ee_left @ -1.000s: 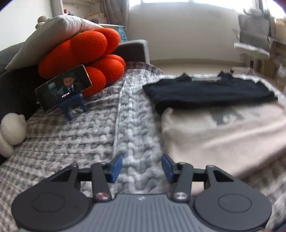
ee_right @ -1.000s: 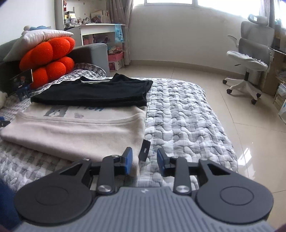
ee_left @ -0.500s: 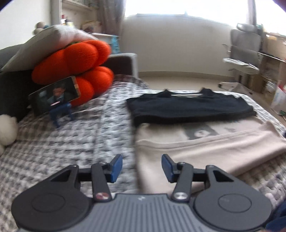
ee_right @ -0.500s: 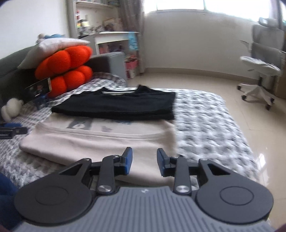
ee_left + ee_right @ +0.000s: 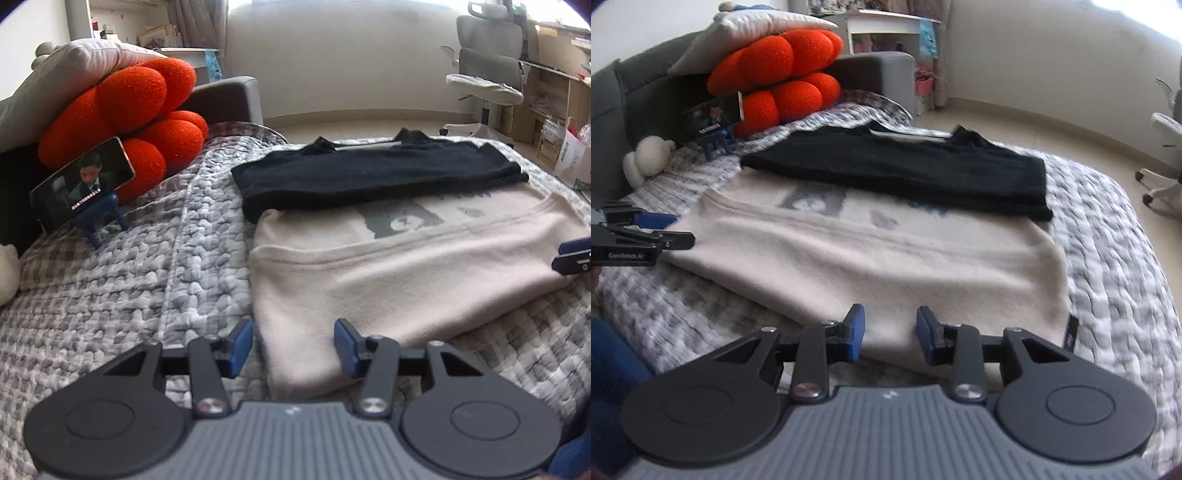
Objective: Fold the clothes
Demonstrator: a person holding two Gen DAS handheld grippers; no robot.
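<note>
A beige folded garment with a grey print lies on the quilted bed, and a folded black shirt rests across its far edge. My left gripper stands open over the beige garment's near left corner, the pads clear of the cloth. The right gripper pokes in at the right edge of this view. In the right wrist view, my right gripper is open over the near edge of the beige garment, toward its right corner. The black shirt lies beyond, and the left gripper shows at the left.
An orange cushion under a pale pillow leans on the grey headboard. A phone on a blue stand stands before it, and a white plush sits nearby. An office chair and boxes stand on the floor past the bed's right edge.
Both grippers have closed in on the beige garment: the left has slid right onto its near left corner, the right has slid left along its near edge. Jaw gaps look unchanged.
</note>
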